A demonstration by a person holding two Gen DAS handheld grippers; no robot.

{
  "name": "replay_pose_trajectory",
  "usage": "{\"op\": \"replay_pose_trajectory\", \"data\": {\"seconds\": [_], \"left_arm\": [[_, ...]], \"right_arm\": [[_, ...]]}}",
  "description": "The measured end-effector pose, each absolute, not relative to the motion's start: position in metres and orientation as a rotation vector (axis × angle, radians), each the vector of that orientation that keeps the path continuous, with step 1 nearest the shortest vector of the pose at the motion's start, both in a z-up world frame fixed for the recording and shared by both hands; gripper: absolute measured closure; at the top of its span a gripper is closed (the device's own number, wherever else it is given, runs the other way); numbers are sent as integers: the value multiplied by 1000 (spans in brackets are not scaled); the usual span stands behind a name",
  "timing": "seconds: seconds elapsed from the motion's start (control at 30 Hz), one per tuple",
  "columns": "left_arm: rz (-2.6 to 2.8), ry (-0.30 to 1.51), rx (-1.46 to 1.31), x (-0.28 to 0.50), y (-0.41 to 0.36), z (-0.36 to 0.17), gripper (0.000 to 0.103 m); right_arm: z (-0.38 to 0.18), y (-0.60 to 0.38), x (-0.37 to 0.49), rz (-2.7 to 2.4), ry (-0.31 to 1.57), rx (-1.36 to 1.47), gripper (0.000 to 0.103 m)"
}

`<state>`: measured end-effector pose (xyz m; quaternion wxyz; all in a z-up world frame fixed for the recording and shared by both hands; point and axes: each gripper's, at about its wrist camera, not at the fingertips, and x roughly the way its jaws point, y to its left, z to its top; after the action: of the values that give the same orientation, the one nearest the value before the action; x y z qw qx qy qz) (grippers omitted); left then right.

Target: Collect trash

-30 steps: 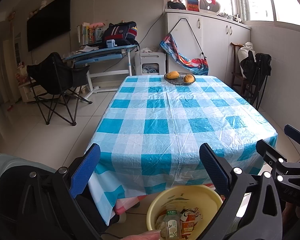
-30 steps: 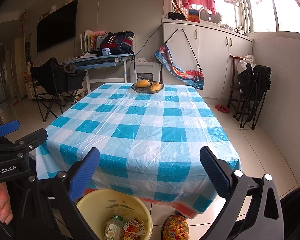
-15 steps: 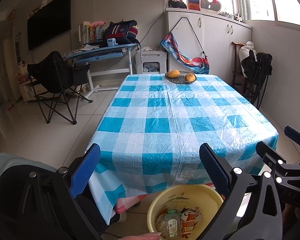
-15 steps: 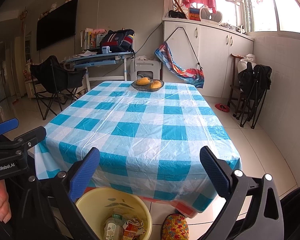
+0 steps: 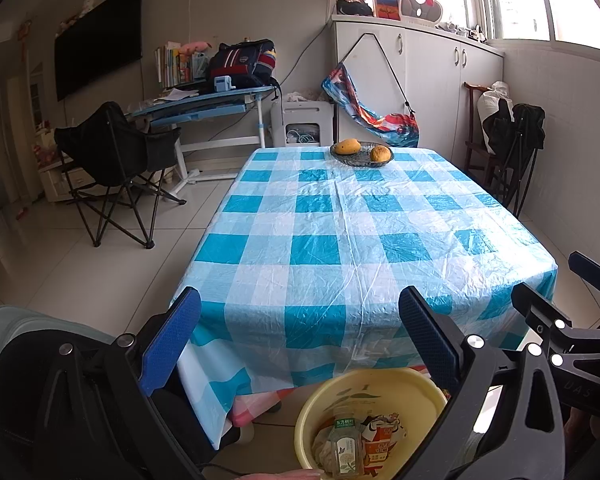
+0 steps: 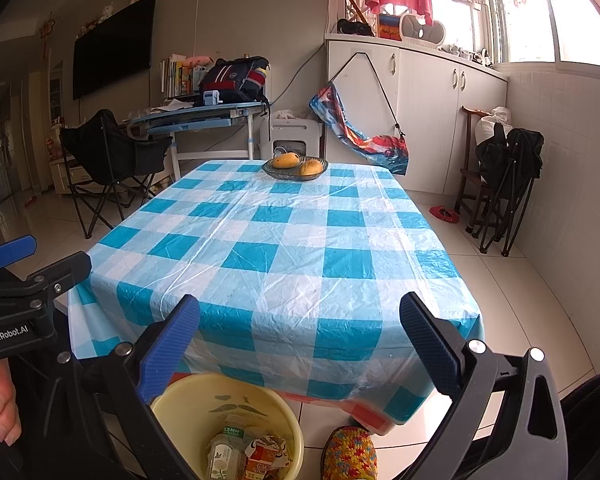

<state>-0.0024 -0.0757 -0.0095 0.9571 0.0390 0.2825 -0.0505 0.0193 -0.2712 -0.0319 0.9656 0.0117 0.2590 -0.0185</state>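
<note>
Both our grippers, left point(image 5: 300, 336) and right point(image 6: 300, 340), hang with fingers spread wide and hold nothing. Just below them a yellow basin point(image 5: 396, 386) on the floor holds the trash point(image 5: 360, 442). Beyond, the checkered table point(image 5: 340, 232) carries a fruit bowl point(image 5: 361, 153) at its far end.

Glossy, crinkled plastic sheeting point(image 5: 340, 216) over the bench; smooth yellow plastic basin point(image 5: 380, 388); clear plastic bottle point(image 5: 346, 446); torn printed carton point(image 6: 262, 458); shiny floor tiles point(image 5: 80, 272); textured blue pads point(image 6: 168, 350), matt black frames.
</note>
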Motion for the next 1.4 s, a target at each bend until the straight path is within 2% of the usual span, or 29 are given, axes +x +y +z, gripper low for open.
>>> {"op": "replay_pose_trajectory", "data": {"seconds": [0.63,0.87,1.1,1.27,1.4], "left_arm": [[-97,586,77,1,-72,-17,7],[-108,578,-71,6,-50,-18,7],[-66,596,-47,8,-49,-21,7],[-85,694,-95,20,-44,-28,7],[-85,725,-118,22,-42,-33,7]], "right_arm": [[-37,-274,20,-31,537,18,7],[-37,-273,21,-21,547,12,7],[-31,-276,24,3,551,49,7],[-19,-292,55,19,584,89,7],[-15,-307,113,20,691,140,7]]}}
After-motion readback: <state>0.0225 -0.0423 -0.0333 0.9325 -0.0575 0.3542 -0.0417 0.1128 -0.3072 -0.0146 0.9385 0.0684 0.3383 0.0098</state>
